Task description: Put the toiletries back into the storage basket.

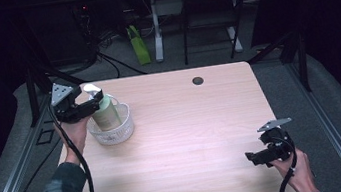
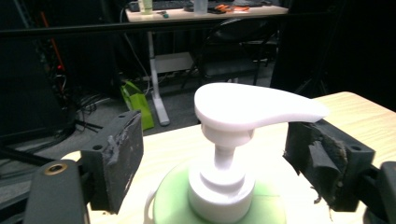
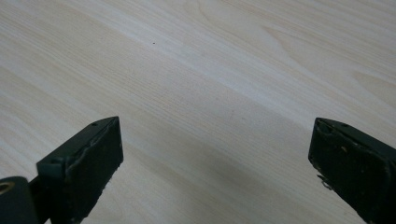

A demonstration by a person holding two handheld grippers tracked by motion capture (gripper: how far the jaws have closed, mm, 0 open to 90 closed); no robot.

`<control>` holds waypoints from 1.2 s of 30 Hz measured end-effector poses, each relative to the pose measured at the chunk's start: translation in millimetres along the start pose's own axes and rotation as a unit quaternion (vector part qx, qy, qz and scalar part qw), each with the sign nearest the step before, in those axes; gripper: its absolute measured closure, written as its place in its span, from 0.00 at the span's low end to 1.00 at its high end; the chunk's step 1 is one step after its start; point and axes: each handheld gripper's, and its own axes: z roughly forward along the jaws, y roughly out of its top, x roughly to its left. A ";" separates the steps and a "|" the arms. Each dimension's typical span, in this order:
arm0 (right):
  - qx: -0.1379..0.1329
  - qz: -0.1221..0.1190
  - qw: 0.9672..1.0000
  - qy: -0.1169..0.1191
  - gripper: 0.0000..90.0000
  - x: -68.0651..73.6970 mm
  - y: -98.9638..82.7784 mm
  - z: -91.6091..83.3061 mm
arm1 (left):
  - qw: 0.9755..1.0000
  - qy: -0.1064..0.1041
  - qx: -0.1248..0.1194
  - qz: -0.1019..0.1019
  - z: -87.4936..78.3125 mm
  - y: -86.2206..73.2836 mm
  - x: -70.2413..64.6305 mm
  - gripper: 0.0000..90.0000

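A pale green pump bottle (image 1: 106, 114) with a white pump head (image 2: 252, 107) stands upright in a small clear basket (image 1: 123, 129) on the left of the wooden table (image 1: 187, 124). My left gripper (image 1: 90, 106) is at the bottle's top and is open. In the left gripper view its two pads (image 2: 122, 156) stand apart on either side of the pump's neck (image 2: 219, 161), with a gap on each side. My right gripper (image 1: 255, 157) hovers low over the table's near right corner, open, with bare wood between its jaws (image 3: 215, 172).
A dark round cable hole (image 1: 197, 80) sits near the table's far edge. Beyond the table are a green bag (image 1: 138, 45) on the floor and the legs of a desk (image 1: 156, 27). Black frame rails (image 1: 32, 95) run along both sides.
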 end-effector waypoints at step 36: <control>-0.006 -0.002 1.000 -0.001 0.03 1.7 0.5 -3.8 | 0.992 -0.060 0.112 0.027 -61.4 -21.2 -30.8 0.00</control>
